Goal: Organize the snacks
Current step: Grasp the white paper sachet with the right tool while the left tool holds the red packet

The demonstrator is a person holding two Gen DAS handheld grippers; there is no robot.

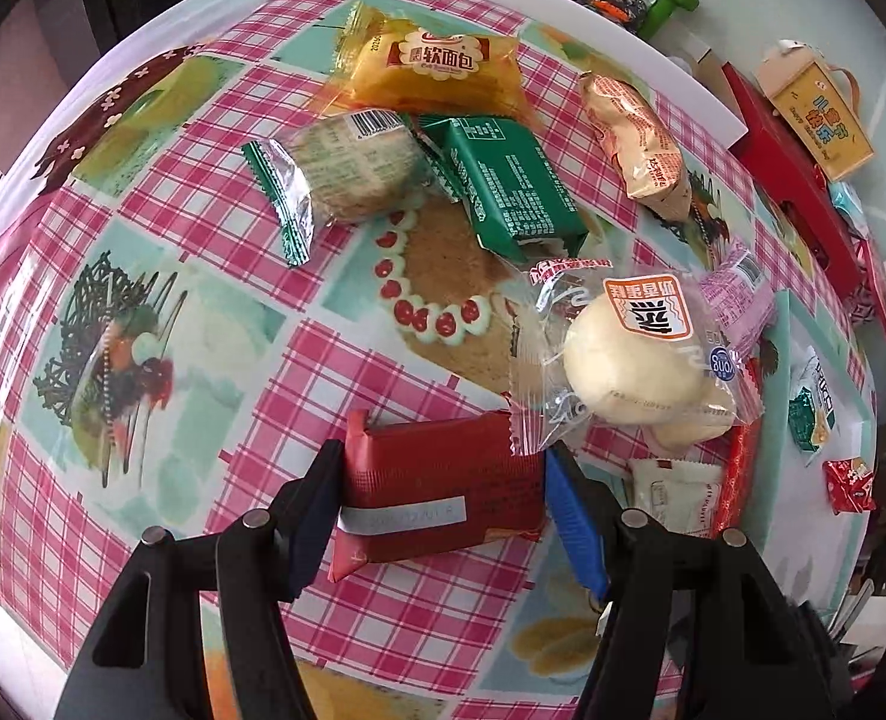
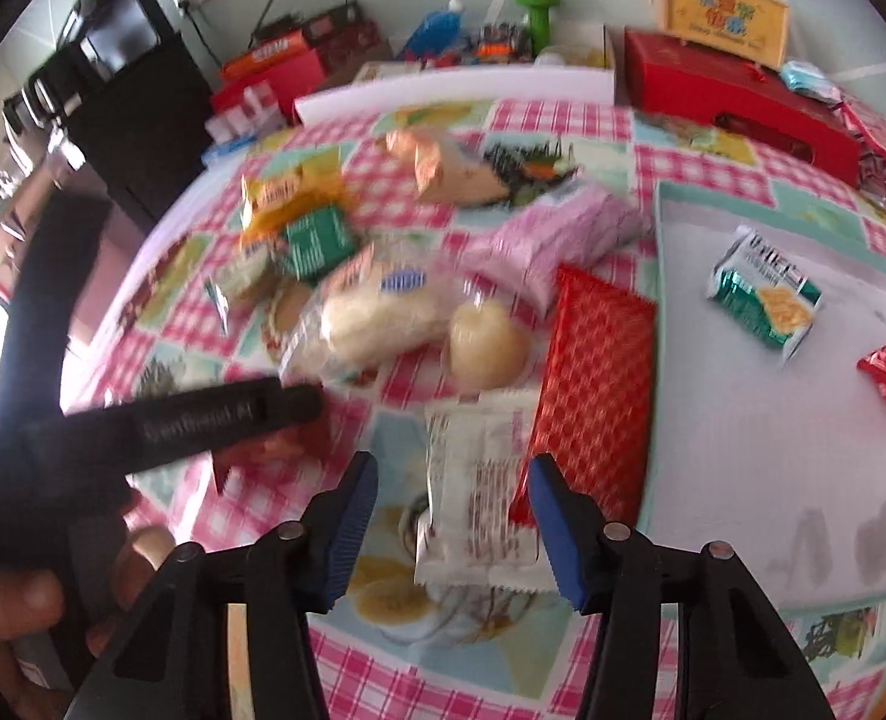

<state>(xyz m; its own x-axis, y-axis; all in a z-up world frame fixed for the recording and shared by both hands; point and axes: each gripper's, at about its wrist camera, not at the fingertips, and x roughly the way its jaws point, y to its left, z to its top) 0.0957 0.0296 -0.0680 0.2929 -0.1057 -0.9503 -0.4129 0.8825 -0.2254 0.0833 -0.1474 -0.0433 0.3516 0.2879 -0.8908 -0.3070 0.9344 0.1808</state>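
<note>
Left wrist view: left gripper (image 1: 443, 510) is clamped on a dark red packet (image 1: 443, 495), both pads against its short ends, low on the checked tablecloth (image 1: 161, 228). At 12 o'clock of it lies the loose pile: yellow bread pack (image 1: 434, 69), green packet (image 1: 511, 183), round bun in clear wrap (image 1: 634, 354) overlapping the red packet's far corner.

Right wrist view, blurred: right gripper (image 2: 451, 522) straddles a white packet (image 2: 478, 492); gaps show beside both pads, so the jaws stand apart, not yet gripping. A bright red packet (image 2: 598, 372) touches it at 1 o'clock. A pale tray (image 2: 742, 480) at 3 o'clock holds a green-white pack (image 2: 763, 297).

Step, as I judge: picking snacks for sorting. Next: right closes on the white packet, then both carry toward the tray.
</note>
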